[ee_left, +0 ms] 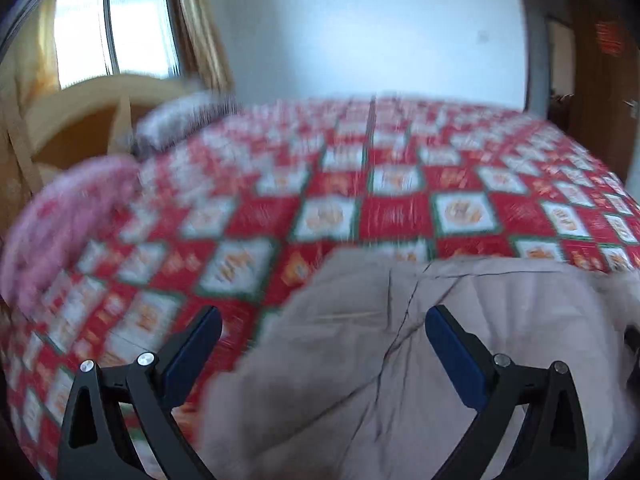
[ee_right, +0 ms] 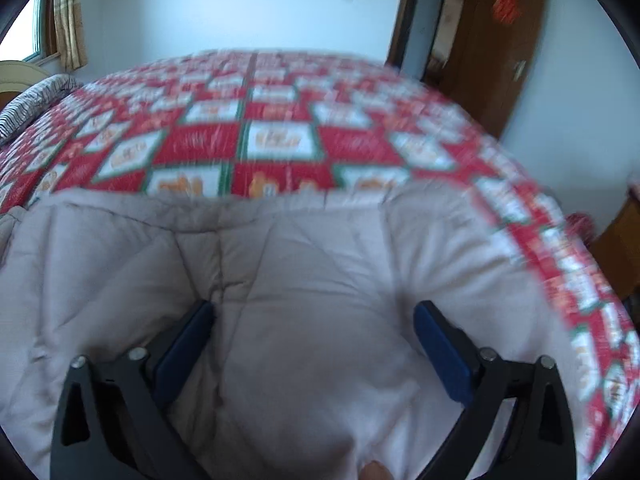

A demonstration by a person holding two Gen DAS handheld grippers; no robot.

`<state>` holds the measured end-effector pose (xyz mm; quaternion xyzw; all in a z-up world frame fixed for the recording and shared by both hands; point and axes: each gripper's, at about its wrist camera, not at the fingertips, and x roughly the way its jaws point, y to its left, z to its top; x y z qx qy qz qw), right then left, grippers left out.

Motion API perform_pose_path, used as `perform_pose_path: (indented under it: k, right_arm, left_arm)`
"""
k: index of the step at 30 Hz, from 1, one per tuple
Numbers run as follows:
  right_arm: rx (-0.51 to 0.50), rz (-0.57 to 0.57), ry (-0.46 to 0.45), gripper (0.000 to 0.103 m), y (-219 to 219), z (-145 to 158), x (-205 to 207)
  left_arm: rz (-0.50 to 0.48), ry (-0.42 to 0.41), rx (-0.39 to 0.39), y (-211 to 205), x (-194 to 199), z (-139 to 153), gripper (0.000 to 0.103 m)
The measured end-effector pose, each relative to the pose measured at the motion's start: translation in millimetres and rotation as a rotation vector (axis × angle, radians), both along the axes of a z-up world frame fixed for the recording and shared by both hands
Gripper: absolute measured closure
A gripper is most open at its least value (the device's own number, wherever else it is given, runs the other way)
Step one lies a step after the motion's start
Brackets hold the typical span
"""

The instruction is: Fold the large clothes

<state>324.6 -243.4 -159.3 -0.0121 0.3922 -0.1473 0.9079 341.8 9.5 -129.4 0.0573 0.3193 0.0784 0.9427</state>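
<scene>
A pale beige quilted padded garment [ee_left: 420, 340] lies on the near side of the bed, seen larger in the right wrist view as the same garment [ee_right: 304, 280]. My left gripper [ee_left: 323, 320] hangs open above its left edge, the left finger over the bedspread and the right finger over the cloth. My right gripper [ee_right: 314, 316] is open too, both blue-padded fingers spread over the garment's puffy middle, with nothing between them. Both views are motion-blurred.
The bed carries a red, white and green checked bedspread [ee_left: 400, 208], also bedspread [ee_right: 280, 136]. A pink pillow [ee_left: 60, 224] and a striped pillow [ee_left: 180, 124] lie at the left by a wooden headboard [ee_left: 80, 120]. A brown door [ee_right: 496, 44] stands at the right.
</scene>
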Motion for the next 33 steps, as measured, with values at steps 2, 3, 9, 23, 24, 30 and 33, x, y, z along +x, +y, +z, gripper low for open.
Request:
perform_pose_path:
  k: [2,3,9,23,24,30,33]
  right_arm:
    - [0.005,0.036,-0.075,0.003,23,23,-19]
    - [0.005,0.064,-0.106,0.003,37,32,-27]
    - [-0.069,0.193,-0.042,0.003,95,3,-23]
    - [-0.070,0.168,0.003,0.000,98,-25,-10]
    - [-0.071,0.167,0.005,0.000,98,-25,-10]
    - [-0.061,0.167,0.010,0.000,97,-27,-10]
    - [-0.055,0.169,0.012,0.000,96,-27,-9]
  left_arm:
    - [-0.007,-0.037,0.066,-2,-18,3,0.001]
    - [0.001,-0.035,0.089,-1,-22,-2,0.001]
    - [0.035,0.112,0.084,8,-4,-54,0.001]
    - [0.032,0.124,-0.046,19,9,-70,0.001]
    - [0.031,0.129,-0.046,19,9,-70,0.001]
    - [0.020,0.167,-0.048,22,13,-67,0.001]
    - [0.022,0.171,-0.036,26,2,-56,0.001]
